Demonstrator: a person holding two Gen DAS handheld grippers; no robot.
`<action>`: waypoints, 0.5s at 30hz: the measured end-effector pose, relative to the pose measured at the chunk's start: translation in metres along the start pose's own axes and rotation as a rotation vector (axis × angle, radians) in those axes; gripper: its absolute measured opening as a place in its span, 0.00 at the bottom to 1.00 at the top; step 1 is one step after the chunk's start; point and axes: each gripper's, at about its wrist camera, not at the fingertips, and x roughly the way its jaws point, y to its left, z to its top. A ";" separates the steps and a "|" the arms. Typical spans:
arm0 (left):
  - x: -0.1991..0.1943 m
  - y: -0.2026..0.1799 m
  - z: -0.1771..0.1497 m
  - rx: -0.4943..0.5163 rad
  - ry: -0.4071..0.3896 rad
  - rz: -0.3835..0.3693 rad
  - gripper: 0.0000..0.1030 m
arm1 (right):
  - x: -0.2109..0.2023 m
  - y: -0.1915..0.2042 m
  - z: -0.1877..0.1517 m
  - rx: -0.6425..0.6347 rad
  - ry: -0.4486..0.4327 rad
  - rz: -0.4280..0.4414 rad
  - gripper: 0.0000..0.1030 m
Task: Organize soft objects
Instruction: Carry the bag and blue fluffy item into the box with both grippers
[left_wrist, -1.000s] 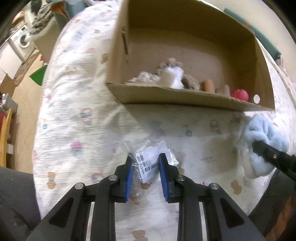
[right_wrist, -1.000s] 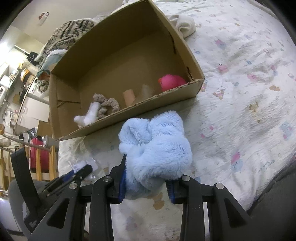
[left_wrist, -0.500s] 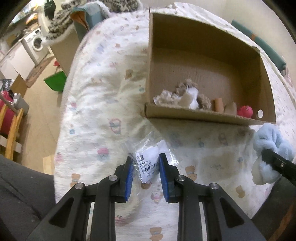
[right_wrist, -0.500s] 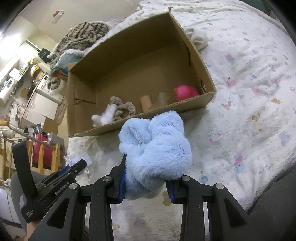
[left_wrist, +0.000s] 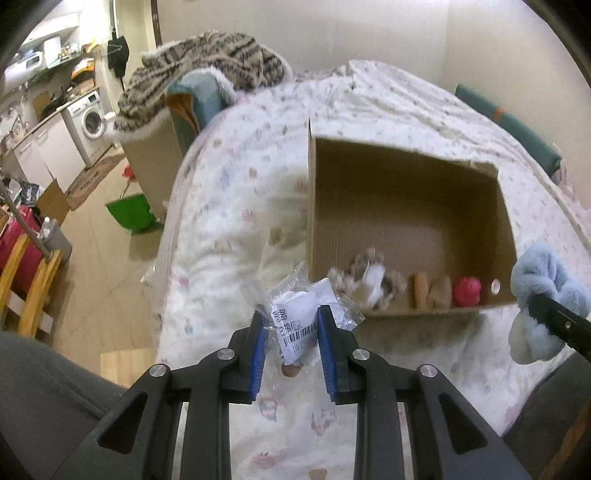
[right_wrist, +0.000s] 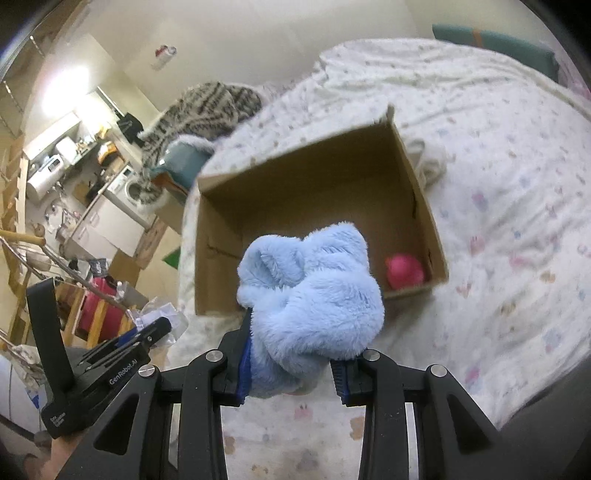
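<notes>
A: Clear crinkly plastic on the left: the left tool (left_wrist: 290, 334) is clamped narrow on a sealed packet (left_wrist: 300, 320) with a white barcode label, held in the air above the bed (left_wrist: 236, 206), just short of the cardboard box (left_wrist: 369, 192).

B: How will that one handle?

A: Light, I'd judge, and slick. The film could slide between the pads, so a hold across the padded, labelled middle looks safer than one on a loose corner. That is where the pads sit.

B: And the right side?

A: The right tool (right_wrist: 291, 363) is closed on a pale blue fluffy toy (right_wrist: 314, 295), lifted off the bed in front of the box. Soft and squashy, probably very light; it bulges over both pads, so the grip bites deep into the pile.

B: What does each camera add?

A: The left view sees along the box's near wall: a brown-and-white plush, a tan roll and a pink ball (left_wrist: 467, 291). The right view has the blue toy blocking most of that; only the ball shows. It does show the left tool's body from the side and the packet's crumpled top.
</notes>
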 end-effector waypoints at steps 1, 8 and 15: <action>-0.003 0.000 0.006 0.002 -0.012 -0.003 0.23 | -0.001 0.001 0.004 -0.002 -0.010 0.002 0.35; -0.008 -0.002 0.034 0.001 -0.052 -0.028 0.23 | -0.003 -0.001 0.030 -0.006 -0.045 -0.002 0.35; 0.013 -0.011 0.051 0.018 -0.018 -0.099 0.23 | 0.002 -0.015 0.051 0.007 -0.105 -0.023 0.35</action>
